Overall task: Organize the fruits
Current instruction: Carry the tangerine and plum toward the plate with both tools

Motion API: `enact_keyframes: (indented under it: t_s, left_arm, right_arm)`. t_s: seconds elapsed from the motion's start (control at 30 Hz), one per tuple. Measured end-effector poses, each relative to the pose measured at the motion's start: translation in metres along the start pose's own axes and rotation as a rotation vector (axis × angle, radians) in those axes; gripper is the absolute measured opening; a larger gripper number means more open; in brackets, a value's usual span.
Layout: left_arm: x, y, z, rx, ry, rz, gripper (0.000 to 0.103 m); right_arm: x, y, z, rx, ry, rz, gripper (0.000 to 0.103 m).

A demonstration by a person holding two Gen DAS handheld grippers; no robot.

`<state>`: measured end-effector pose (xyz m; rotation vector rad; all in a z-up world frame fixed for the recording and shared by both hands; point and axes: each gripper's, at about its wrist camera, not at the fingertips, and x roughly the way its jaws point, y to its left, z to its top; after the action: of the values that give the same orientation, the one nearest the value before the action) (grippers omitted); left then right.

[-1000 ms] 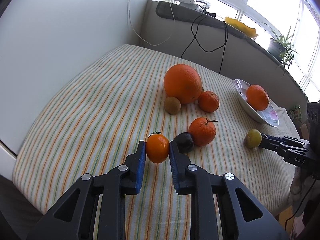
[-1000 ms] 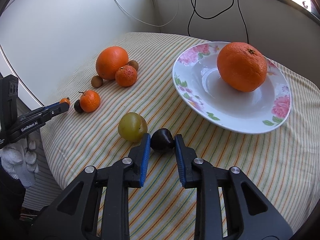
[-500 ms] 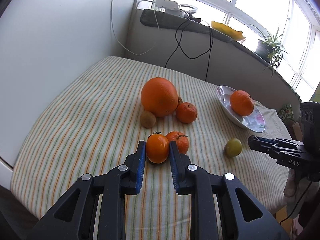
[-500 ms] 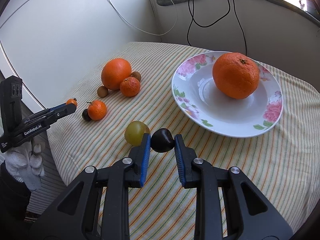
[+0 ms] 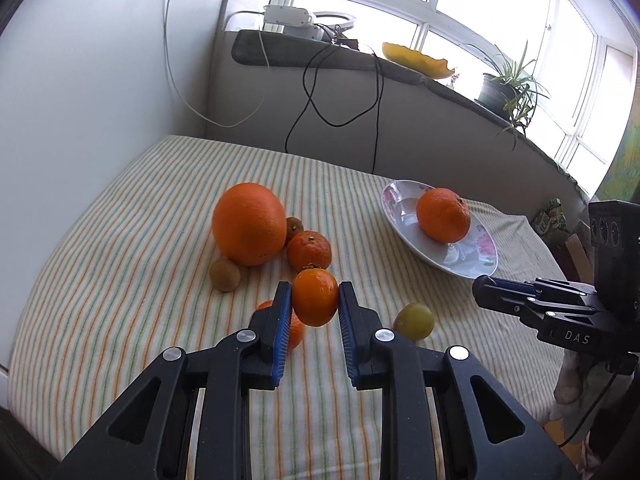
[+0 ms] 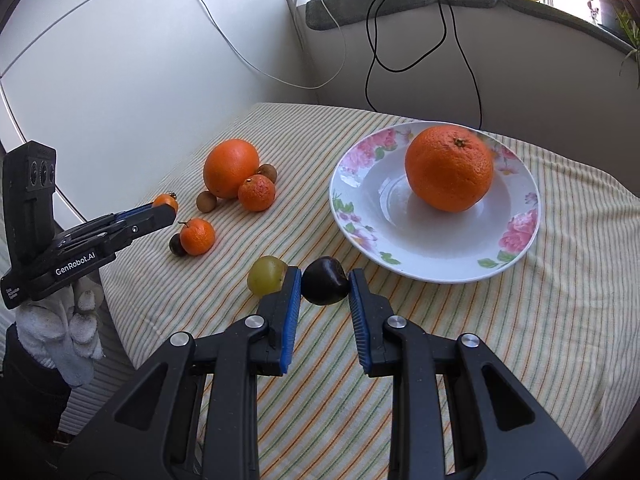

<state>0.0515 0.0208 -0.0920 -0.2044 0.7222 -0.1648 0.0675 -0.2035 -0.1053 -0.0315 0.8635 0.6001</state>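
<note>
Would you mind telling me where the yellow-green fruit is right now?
The yellow-green fruit lies on the striped tablecloth near its front edge, just left of the right hand-held gripper.

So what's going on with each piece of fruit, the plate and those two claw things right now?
Left gripper: shut on small orange fruit, lifted off the cloth.
Right gripper: shut on dark fruit.
Plate: holds one orange.
Big orange: on the cloth, smaller fruits beside it.
Green fruit: loose on the cloth.
</note>
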Motion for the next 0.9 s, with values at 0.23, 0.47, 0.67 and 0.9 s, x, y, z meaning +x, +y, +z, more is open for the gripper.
enact_keyframes:
  t_s: [0.23, 0.47, 0.67, 0.9]
  left_arm:
    - [0.013, -0.027, 0.009, 0.036, 0.002, -0.054, 0.021]
    - [0.027, -0.056, 0.015, 0.064, 0.011, -0.106, 0.021]
    - [0.040, -0.082, 0.019, 0.094, 0.021, -0.143, 0.021]
    - [0.054, -0.106, 0.021, 0.126, 0.041, -0.174, 0.021]
  right_arm:
    - [-0.007, -0.015, 0.004, 0.021, -0.016, -0.017, 0.025]
    - [-0.012, -0.032, 0.010, 0.036, -0.028, -0.040, 0.025]
    - [-0.014, -0.048, 0.013, 0.044, -0.035, -0.061, 0.025]
    - [-0.015, -0.067, 0.018, 0.046, -0.038, -0.084, 0.025]
